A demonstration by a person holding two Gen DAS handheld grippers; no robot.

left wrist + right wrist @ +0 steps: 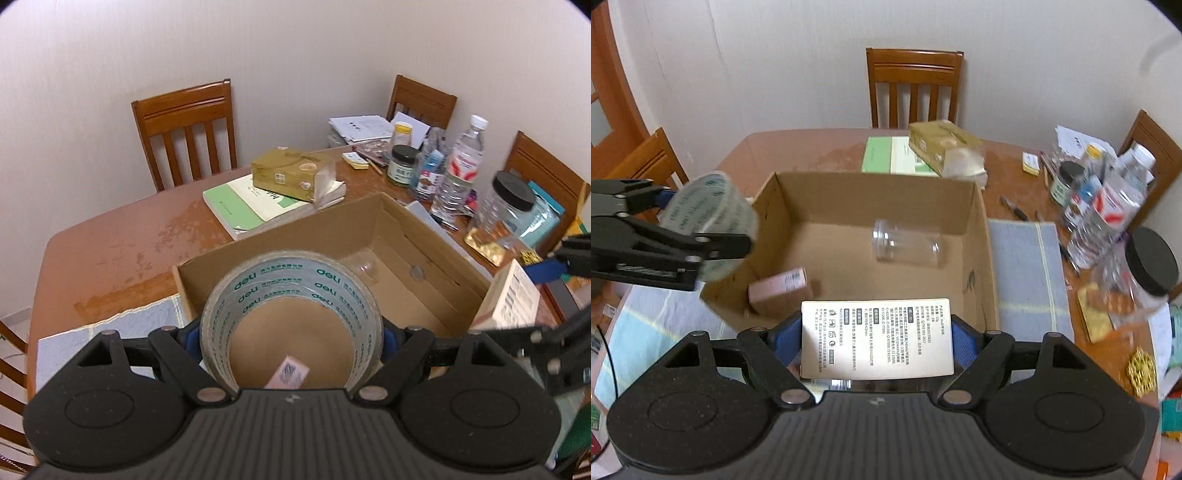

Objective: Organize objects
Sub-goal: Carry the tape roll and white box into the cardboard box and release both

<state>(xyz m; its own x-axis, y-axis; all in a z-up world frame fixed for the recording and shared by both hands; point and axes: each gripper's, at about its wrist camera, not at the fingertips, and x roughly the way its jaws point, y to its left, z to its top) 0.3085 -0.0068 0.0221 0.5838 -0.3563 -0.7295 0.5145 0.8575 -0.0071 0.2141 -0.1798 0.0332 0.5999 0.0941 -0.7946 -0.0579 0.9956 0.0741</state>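
My left gripper (291,341) is shut on a roll of clear packing tape (291,295) and holds it over the near left edge of an open cardboard box (424,236). The right wrist view shows that same tape roll (709,210) at the box's left wall. My right gripper (875,343) is shut on a white printed carton (875,338) at the near rim of the cardboard box (979,240). Inside the box lie a clear plastic jar (907,242) on its side and a small pink carton (779,290). The white carton (513,295) appears at the box's right corner in the left wrist view.
The brown table (110,236) holds a green book (236,210) under a taped brown parcel (291,173). Bottles and jars (458,173) crowd the right side, with a black-lidded jar (513,195). A pale cloth (1030,277) lies right of the box. Wooden chairs (188,129) ring the table.
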